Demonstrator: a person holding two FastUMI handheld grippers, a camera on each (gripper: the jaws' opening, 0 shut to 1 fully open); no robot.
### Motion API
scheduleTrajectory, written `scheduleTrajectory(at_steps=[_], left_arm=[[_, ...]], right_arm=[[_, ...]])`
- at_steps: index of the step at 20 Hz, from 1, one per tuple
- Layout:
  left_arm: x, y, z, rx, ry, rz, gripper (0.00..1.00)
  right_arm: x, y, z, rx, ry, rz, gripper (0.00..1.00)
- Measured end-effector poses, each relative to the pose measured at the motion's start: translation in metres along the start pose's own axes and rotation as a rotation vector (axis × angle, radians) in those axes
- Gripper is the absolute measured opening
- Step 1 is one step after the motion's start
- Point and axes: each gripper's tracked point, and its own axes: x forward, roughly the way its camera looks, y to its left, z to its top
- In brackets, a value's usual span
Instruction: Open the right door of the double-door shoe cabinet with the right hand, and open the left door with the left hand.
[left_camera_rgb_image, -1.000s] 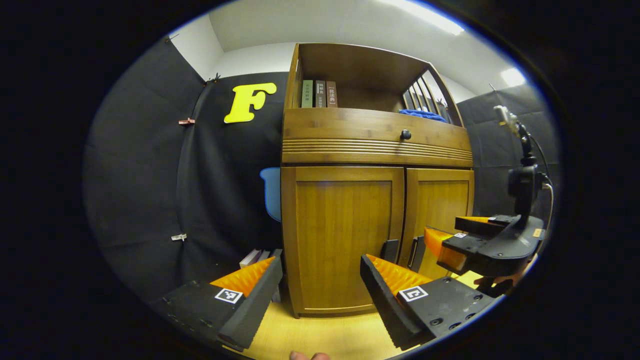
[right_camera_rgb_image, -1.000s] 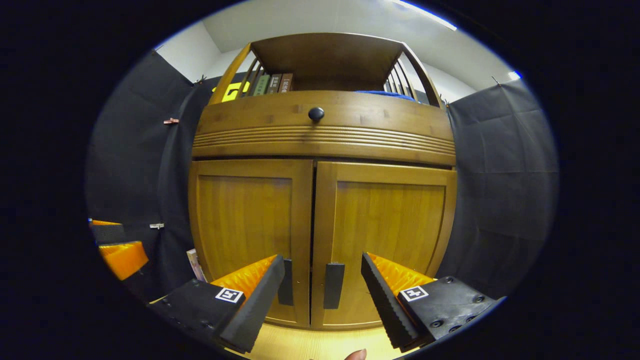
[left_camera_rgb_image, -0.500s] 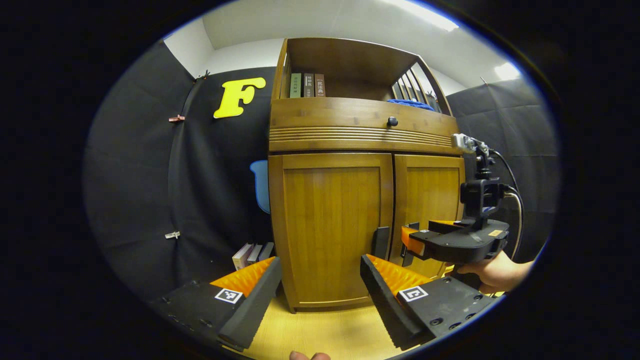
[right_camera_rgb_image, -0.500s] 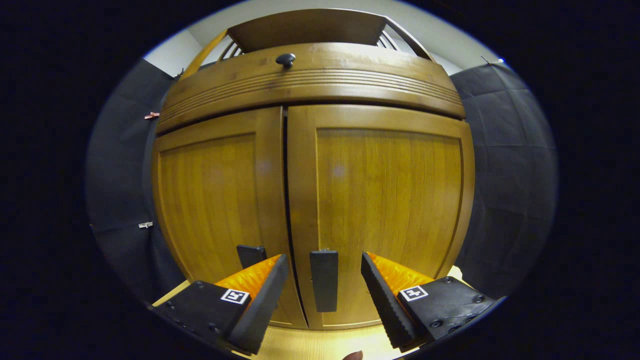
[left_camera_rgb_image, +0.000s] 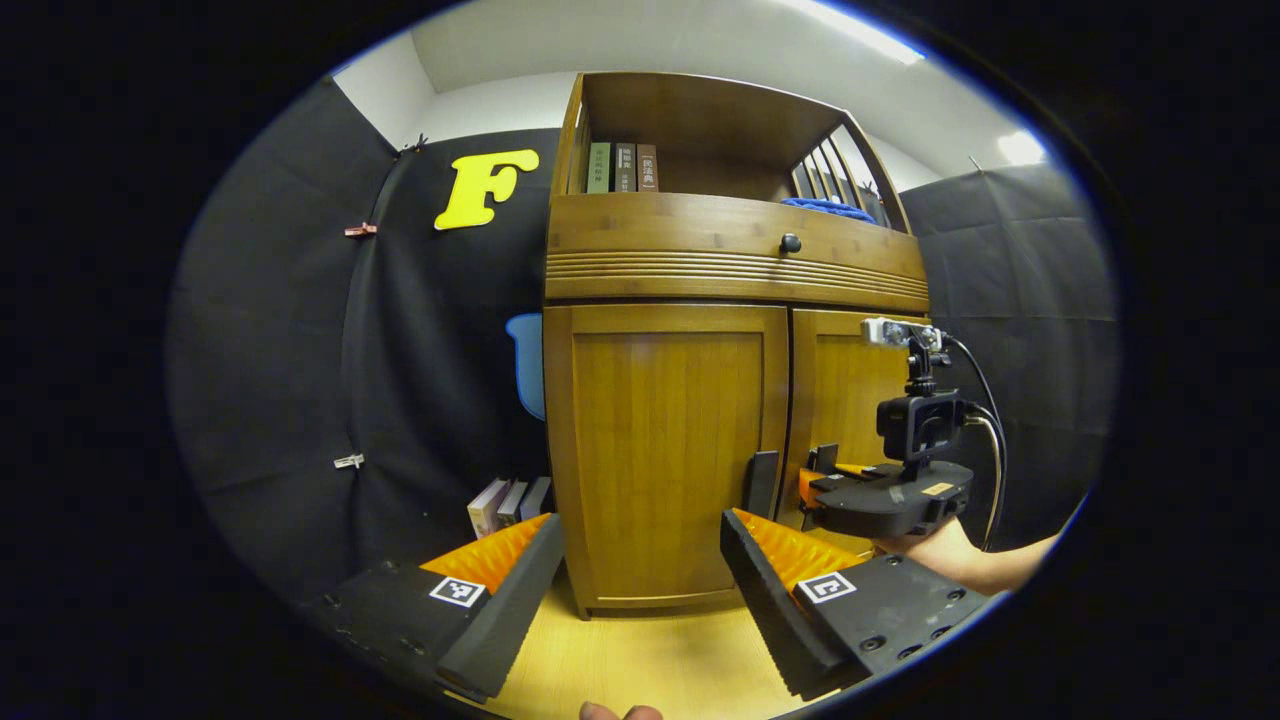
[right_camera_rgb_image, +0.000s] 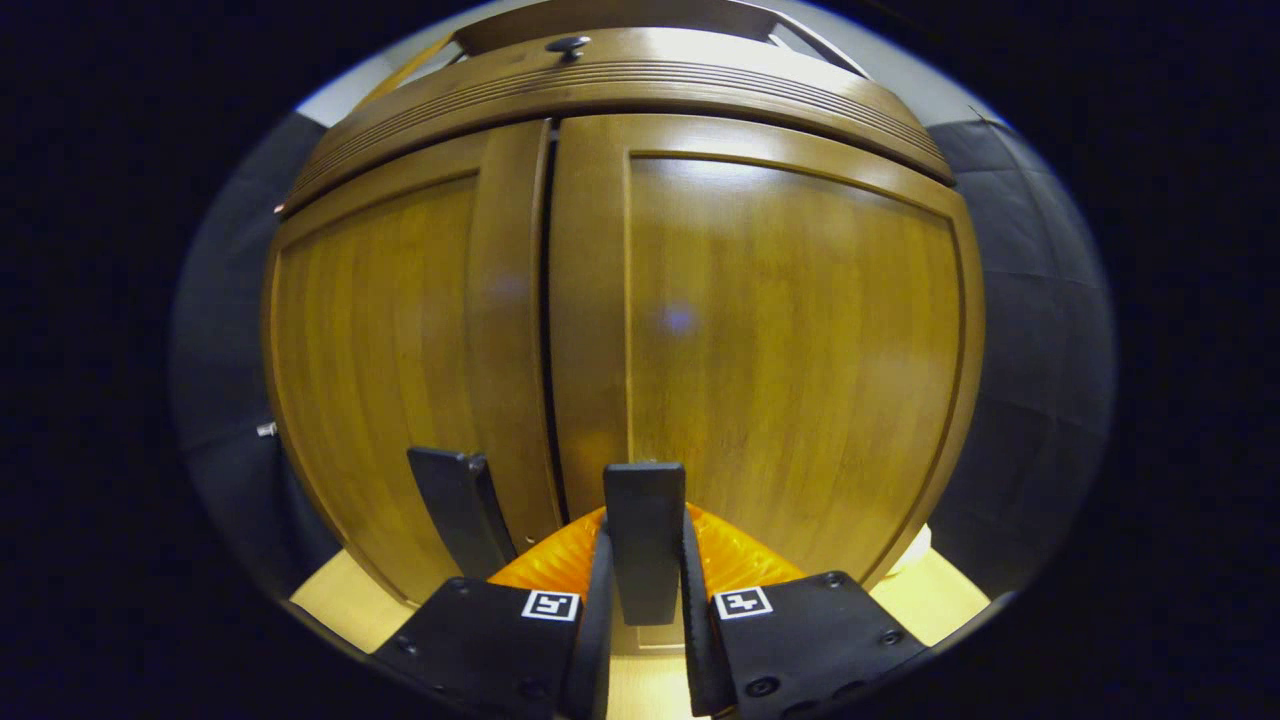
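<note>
The shoe cabinet (left_camera_rgb_image: 700, 280) is wood with a warm, smooth satin finish — the right door (right_camera_rgb_image: 790, 330) throws back soft glare, and fine upright grain runs down the left door (left_camera_rgb_image: 660, 450). Both door handles, the right handle (right_camera_rgb_image: 645, 550) and the left handle (left_camera_rgb_image: 762, 484), look like matt dark plastic. Above the doors, the drawer knob (left_camera_rgb_image: 790, 243) is dark and slightly glossy. Below the cabinet, the floor (left_camera_rgb_image: 650, 660) is pale, smooth wood-grain board. Beside the cabinet, the booth wall (left_camera_rgb_image: 300, 380) is matt cloth — faintly creased.

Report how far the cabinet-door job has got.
Done: neither door is open yet. In hand: the right gripper has its fingers shut on the right door's handle, the right door still closed. Left: pull it open, then bring the open left gripper to the left door's handle.
</note>
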Motion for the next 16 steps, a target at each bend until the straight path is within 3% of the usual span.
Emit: scheduleTrajectory(at_steps=[1, 3, 4, 11, 16], left_arm=[[-0.003, 0.0, -0.001, 0.006, 0.001, 0.005, 0.98], [-0.009, 0.0, -0.004, 0.011, 0.004, 0.014, 0.98], [-0.011, 0.0, -0.005, 0.008, 0.004, 0.018, 0.97], [-0.014, -0.014, -0.005, -0.042, 0.001, -0.004, 0.98], [-0.013, -0.035, 0.007, -0.018, -0.018, -0.025, 0.98]], right_arm=[[-0.007, -0.001, 0.004, -0.004, 0.001, 0.001, 0.29], [-0.009, -0.003, 0.004, -0.02, 0.007, -0.006, 0.34], [-0.009, -0.003, 0.003, -0.024, 0.008, 0.0, 0.23], [-0.035, -0.002, 0.024, -0.007, 0.02, 0.115, 0.26], [-0.046, -0.009, 0.042, 0.023, 0.024, 0.168, 0.26]])
